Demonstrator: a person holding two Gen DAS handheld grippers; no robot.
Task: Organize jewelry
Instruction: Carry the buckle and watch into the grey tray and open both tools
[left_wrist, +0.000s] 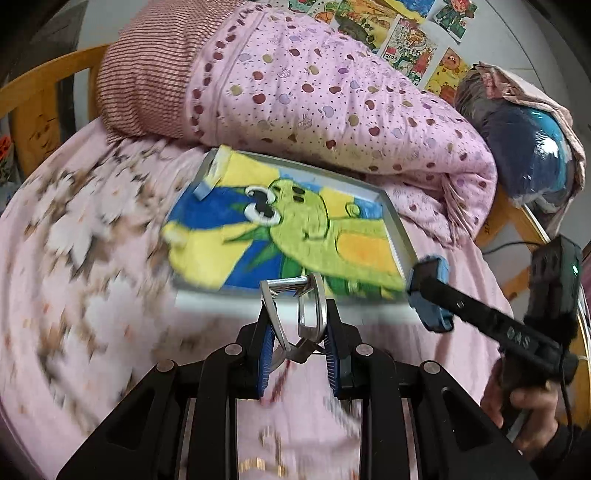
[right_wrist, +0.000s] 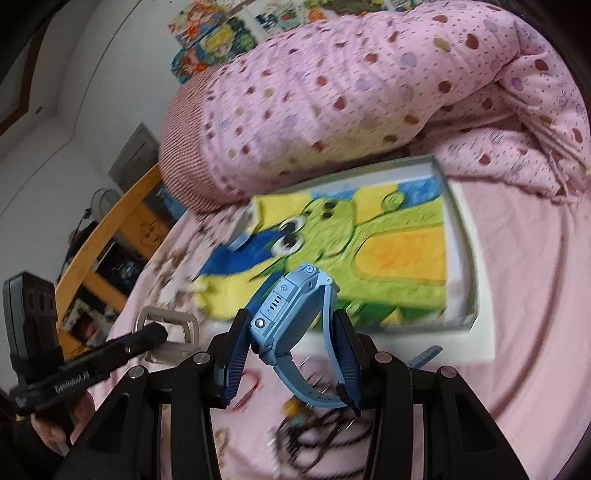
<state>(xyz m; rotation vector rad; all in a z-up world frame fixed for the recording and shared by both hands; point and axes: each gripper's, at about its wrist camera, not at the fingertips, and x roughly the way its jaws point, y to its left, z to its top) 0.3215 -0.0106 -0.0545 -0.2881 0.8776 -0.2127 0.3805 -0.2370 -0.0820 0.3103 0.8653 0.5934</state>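
Note:
A silver metal watch band (left_wrist: 295, 310) is clamped between the blue pads of my left gripper (left_wrist: 298, 325), lifted above the pink bedsheet. My right gripper (right_wrist: 291, 317) is shut on a light blue smartwatch (right_wrist: 291, 314), whose strap loops down between the fingers. Just beyond both lies a shallow grey tray (left_wrist: 400, 236) lined with a cartoon frog towel (left_wrist: 295, 236); a small blue piece (left_wrist: 201, 190) rests at its far left corner. The right gripper (left_wrist: 430, 295) shows at the tray's near right corner, and the left gripper (right_wrist: 159, 332) with the silver band (right_wrist: 166, 330) at the lower left.
A rolled pink dotted quilt (left_wrist: 314, 96) lies behind the tray (right_wrist: 458, 236). Loose items lie on the sheet below the grippers: red beads (left_wrist: 277, 384), a gold chain (left_wrist: 258, 465), dark cords (right_wrist: 314, 443), a blue strap end (right_wrist: 428, 354). A wooden bed frame (right_wrist: 103, 229) runs along the left.

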